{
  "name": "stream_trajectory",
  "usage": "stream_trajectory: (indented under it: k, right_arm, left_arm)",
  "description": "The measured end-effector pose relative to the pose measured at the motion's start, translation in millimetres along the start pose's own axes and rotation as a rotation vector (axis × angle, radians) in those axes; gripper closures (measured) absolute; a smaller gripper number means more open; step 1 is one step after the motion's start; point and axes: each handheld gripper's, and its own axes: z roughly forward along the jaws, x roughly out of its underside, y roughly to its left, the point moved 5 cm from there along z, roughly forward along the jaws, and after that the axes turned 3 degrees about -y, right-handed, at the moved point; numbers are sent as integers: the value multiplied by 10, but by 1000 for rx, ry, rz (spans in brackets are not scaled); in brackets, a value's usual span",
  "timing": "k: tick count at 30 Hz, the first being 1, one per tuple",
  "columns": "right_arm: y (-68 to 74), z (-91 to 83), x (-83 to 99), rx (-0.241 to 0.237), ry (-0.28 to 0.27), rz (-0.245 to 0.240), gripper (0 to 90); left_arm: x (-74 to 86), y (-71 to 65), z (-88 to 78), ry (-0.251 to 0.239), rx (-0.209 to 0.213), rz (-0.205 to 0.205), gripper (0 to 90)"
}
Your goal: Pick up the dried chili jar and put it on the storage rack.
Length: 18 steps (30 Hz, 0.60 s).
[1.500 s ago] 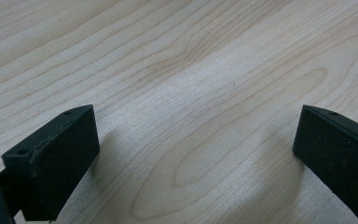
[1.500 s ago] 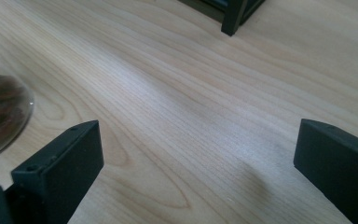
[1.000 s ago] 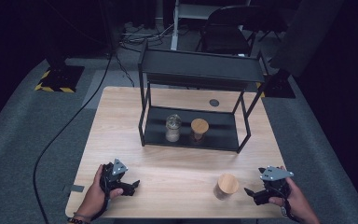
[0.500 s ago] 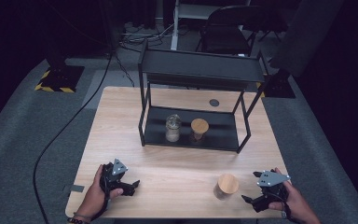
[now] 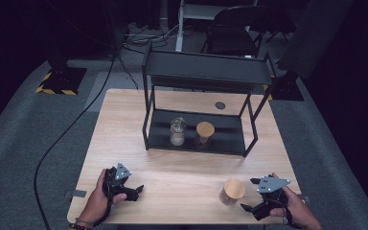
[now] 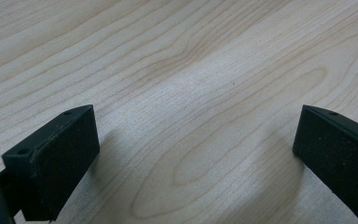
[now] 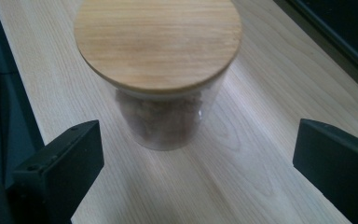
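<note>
A glass jar with a wooden lid (image 5: 233, 190) (image 7: 158, 70) stands on the wooden table (image 5: 182, 177) near its front right. My right gripper (image 5: 249, 194) (image 7: 191, 163) is open just to the jar's right, jaws pointing at it, the jar a little ahead of the fingertips and not between them. At the front left my left gripper (image 5: 136, 191) (image 6: 191, 158) is open over bare wood, with nothing between its jaws. A black two-level rack (image 5: 206, 72) stands mid-table; on its lower shelf are a clear glass jar (image 5: 177, 132) and a second wooden-lidded jar (image 5: 204, 133).
A small dark disc (image 5: 220, 105) lies on the table behind the rack. A black cable (image 5: 62, 139) runs over the grey floor to the left. A chair (image 5: 235, 33) stands beyond the table. Bare wood lies between the grippers.
My right gripper has drawn back toward the table's front right corner, a little away from the jar. The left gripper and the jars have stayed put.
</note>
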Motion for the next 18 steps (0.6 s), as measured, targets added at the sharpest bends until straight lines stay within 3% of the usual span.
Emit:
stream_trajectory:
  k: [8, 18]
  right_arm:
    - [62, 163, -80, -52, 0, -1, 23]
    - [87, 266, -135, -49, -1, 1, 33]
  left_arm:
    - [0, 1, 0, 0, 0, 1, 0]
    - [0, 1, 0, 0, 0, 1, 0]
